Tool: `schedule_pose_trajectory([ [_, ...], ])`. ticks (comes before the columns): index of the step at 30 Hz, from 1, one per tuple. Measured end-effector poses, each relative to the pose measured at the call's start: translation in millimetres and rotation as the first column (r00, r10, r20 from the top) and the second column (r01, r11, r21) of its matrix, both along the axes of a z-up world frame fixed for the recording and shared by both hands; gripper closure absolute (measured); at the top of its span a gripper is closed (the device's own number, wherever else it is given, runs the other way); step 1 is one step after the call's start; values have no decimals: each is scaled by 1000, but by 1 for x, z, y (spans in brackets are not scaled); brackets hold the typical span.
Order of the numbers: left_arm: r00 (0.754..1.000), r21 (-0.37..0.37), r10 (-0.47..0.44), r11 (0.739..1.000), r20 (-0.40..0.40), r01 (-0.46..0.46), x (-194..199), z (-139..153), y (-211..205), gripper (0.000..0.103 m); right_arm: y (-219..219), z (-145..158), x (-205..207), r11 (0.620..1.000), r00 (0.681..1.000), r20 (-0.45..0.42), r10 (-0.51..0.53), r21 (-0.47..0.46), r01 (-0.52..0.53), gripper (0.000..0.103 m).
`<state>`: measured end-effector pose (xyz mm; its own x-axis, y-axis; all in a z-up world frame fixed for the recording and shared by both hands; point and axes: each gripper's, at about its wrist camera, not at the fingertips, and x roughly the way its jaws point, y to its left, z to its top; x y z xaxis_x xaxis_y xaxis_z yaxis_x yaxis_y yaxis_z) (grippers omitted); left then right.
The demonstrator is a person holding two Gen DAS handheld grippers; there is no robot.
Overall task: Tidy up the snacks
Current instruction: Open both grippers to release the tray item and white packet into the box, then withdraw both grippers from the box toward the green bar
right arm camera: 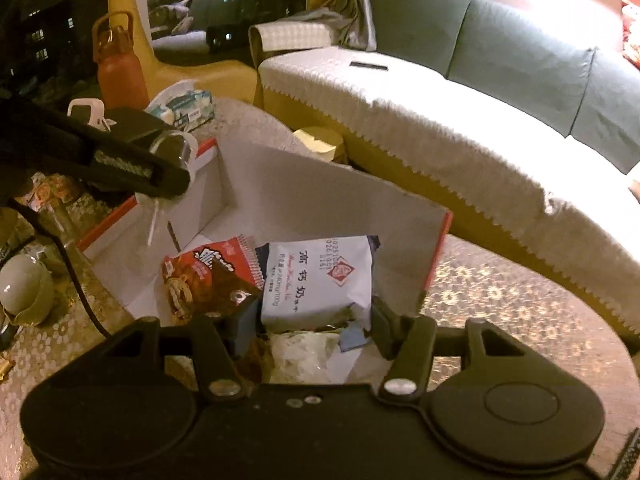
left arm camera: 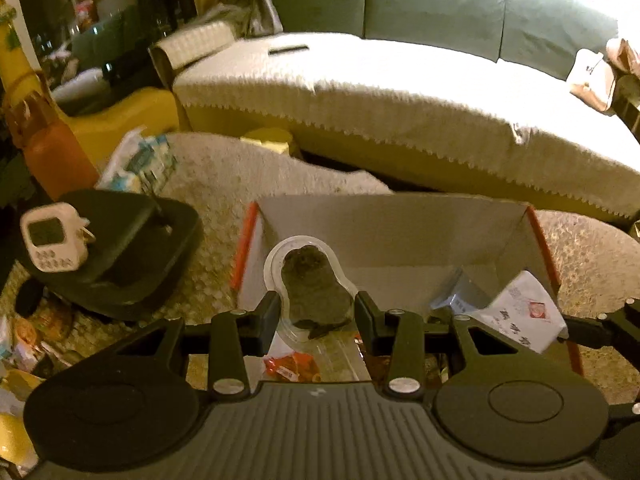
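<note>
A long sofa (left arm camera: 400,92) with a pale textured throw fills the background, running behind the cardboard box (left arm camera: 384,232), which serves here as the landmark. The desk (left arm camera: 208,192), covered in a patterned cloth, carries that box; the box stands open, with grey inner walls and red edges.

To the left of the box sits a black stand (left arm camera: 132,252) with a small white timer (left arm camera: 54,236) leaning against it. Further left and behind the box stand an orange bottle (right arm camera: 120,68) and a pack of tissues (right arm camera: 188,106).

Inside the box, toward its near side, lie a red and brown snack packet (right arm camera: 208,276) and some crumpled clear wrapping (right arm camera: 304,352).

The left hand-held gripper (left arm camera: 316,312) hangs over the box's left part, its jaws narrowed onto a clear plastic cup (left arm camera: 308,276) holding a dark snack, with the pads pressed against the cup's sides. The right hand-held gripper (right arm camera: 312,324) hangs over the box's right part, its jaws set moderately apart and closed on a white snack bag (right arm camera: 320,280) with printed lettering, which it holds above the box's floor.
</note>
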<state>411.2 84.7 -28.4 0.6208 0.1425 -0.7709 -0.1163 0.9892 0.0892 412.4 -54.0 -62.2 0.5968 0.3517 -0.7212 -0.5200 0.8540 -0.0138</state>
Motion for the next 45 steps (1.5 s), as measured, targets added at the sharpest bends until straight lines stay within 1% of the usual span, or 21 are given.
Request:
schedule_pose_trajectory([
  [3,999,8,-13,1000,-40,13,8,-13,-1,63,9,-8,6,1000,1000,-20,14,-14,-15,46],
  [8,994,18,-32,999,-101,34,13,-34,-5,62,21,-20,3,997,999,-27,44,-59,-45,46],
  [10,993,19,-34,999,-115,37,13,-40,-5,62,22,-23,3,997,998,-33,45,-64,-47,47],
  [13,991,3,-34,999,-126,35,12,-44,-4,62,19,-24,3,998,999,-38,32,-56,-34,46],
  [17,991,-9,-33,999,-132,32,10,-46,-4,61,15,-23,5,999,999,-46,10,-46,-12,45],
  [18,991,-14,-32,999,-129,31,9,-45,-3,59,13,-22,5,999,999,-44,2,-38,-3,44],
  [19,992,-22,-33,999,-124,30,7,-43,-2,54,10,-20,5,1000,999,-42,-5,-27,4,43],
  [21,994,-35,-31,999,-108,27,2,-38,-1,50,5,-15,4,1000,999,-47,-14,-2,13,42],
  [26,996,-45,-43,998,-79,40,-13,-24,-3,44,-4,0,-6,999,999,-43,-19,40,21,40],
  [28,997,-47,-45,998,-67,42,-20,-17,-4,40,-8,6,-12,998,999,-34,-22,52,24,35],
  [30,997,-49,-51,998,-57,49,-27,-11,-5,40,-12,12,-18,997,999,-27,-24,71,26,28],
  [32,998,-49,-54,997,-45,52,-35,-3,-7,39,-14,19,-24,996,999,-25,-28,84,30,27],
  [36,998,-60,-62,996,-12,61,-53,12,-7,31,-18,31,-38,994,1000,-9,-28,101,29,21],
  [40,998,-69,-69,995,8,70,-71,25,-8,28,-21,43,-53,993,1000,3,-27,119,27,17],
  [43,997,-67,-76,995,33,78,-88,34,-9,23,-23,51,-67,992,999,18,-26,126,23,13],
  [45,996,-57,-76,995,56,79,-101,41,-9,22,-24,56,-77,991,999,25,-21,131,17,9],
])
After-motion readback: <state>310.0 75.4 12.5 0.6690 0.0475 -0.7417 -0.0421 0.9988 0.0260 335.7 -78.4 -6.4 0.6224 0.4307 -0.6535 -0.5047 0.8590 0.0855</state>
